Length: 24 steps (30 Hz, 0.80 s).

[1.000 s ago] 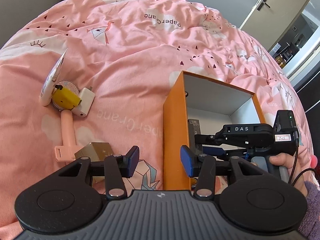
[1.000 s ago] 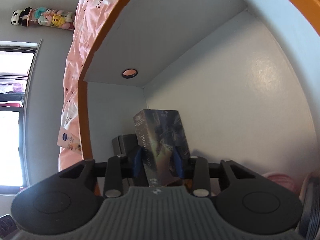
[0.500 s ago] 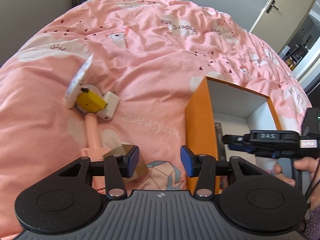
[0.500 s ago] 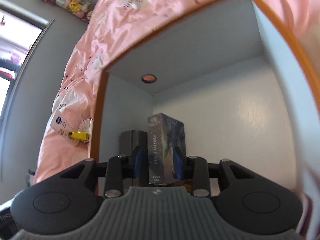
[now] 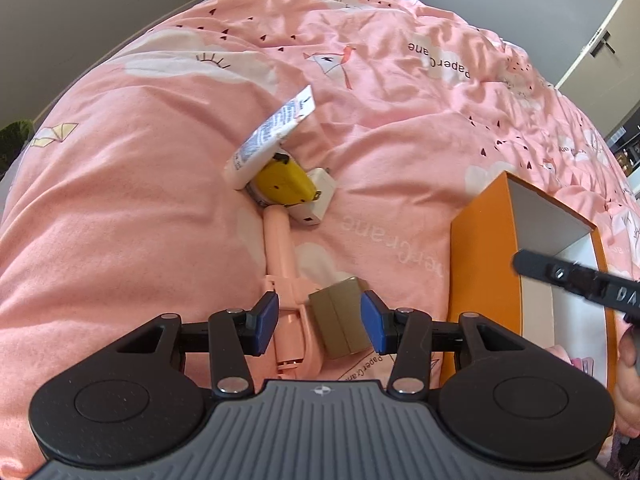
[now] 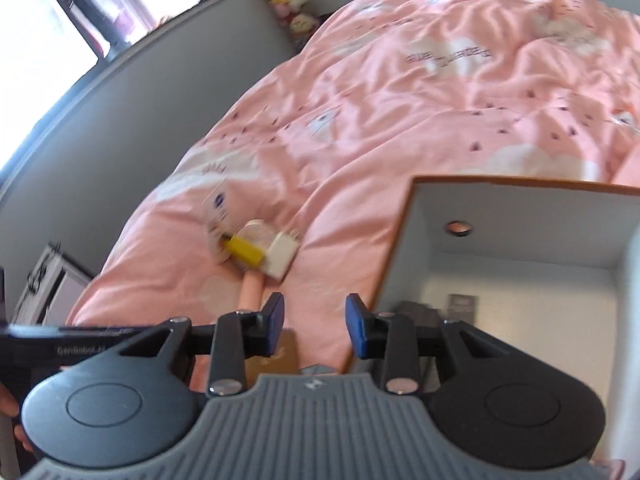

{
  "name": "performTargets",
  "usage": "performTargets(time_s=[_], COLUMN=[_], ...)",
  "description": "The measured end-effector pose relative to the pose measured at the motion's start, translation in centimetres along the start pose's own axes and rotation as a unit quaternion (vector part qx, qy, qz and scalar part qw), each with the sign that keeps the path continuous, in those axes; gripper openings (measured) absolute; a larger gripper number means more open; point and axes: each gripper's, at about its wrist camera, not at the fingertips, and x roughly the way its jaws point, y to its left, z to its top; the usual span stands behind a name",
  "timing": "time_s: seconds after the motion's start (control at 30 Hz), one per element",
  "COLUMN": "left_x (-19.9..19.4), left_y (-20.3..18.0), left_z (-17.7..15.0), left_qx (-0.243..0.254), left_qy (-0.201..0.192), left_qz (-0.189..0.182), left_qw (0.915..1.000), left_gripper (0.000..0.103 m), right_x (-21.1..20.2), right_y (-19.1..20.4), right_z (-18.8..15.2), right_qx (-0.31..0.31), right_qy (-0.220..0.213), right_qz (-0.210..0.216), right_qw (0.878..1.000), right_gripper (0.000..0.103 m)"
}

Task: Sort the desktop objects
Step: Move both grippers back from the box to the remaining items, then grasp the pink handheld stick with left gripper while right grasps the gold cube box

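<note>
An orange box with a white inside (image 5: 484, 248) lies on the pink bed; the right wrist view (image 6: 520, 280) shows dark boxes (image 6: 460, 308) lying in it. My left gripper (image 5: 318, 322) is open, its pads around a small tan box (image 5: 340, 328) and a pink handle (image 5: 280, 256). Beyond lie a yellow tape measure (image 5: 284, 186), a white charger (image 5: 316, 204) and a white tube (image 5: 272, 140). My right gripper (image 6: 314, 326) is open and empty, above the box's left edge.
The pink duvet (image 5: 400, 100) covers the whole bed. A grey wall (image 6: 140, 100) and a window (image 6: 60, 20) lie on the left of the right wrist view. A door (image 5: 600, 40) stands at the far right of the left wrist view.
My right gripper let go of the dark printed box inside the orange box and pulled back up and out. My left gripper moved left over the tan box and pink handle.
</note>
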Motion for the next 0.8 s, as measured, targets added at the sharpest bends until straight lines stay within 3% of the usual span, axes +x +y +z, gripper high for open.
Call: performTargets(time_s=[0.1, 0.17, 0.4, 0.43, 0.67, 0.8], left_x=[0.2, 0.4, 1.6, 1.7, 2.0, 2.2], left_y=[0.5, 0.8, 1.8, 2.0, 3.9, 4.0], left_z=[-0.1, -0.3, -1.0, -1.0, -1.0, -1.0], left_qx=[0.006, 0.013, 0.017, 0.015, -0.012, -0.009], left_qy=[0.002, 0.007, 0.018, 0.019, 0.021, 0.023], left_qz=[0.012, 0.023, 0.025, 0.025, -0.003, -0.016], left_qw=[0.9999, 0.9996, 0.9994, 0.9994, 0.9997, 0.9996], left_gripper=[0.053, 0.053, 0.051, 0.046, 0.044, 0.044], right_x=[2.3, 3.9, 9.1, 9.7, 13.1, 14.5], right_y=[2.4, 3.8, 6.6, 7.0, 9.0, 9.7], right_z=[-0.3, -0.6, -2.0, -2.3, -3.4, -4.0], right_qx=[-0.040, -0.064, -0.105, -0.114, -0.165, -0.210], right_qy=[0.040, 0.065, 0.141, 0.149, 0.175, 0.173], right_qz=[0.003, 0.004, -0.004, -0.007, -0.046, -0.087], right_qw=[0.998, 0.996, 0.984, 0.982, 0.970, 0.958], right_gripper=[0.040, 0.050, 0.053, 0.054, 0.066, 0.066])
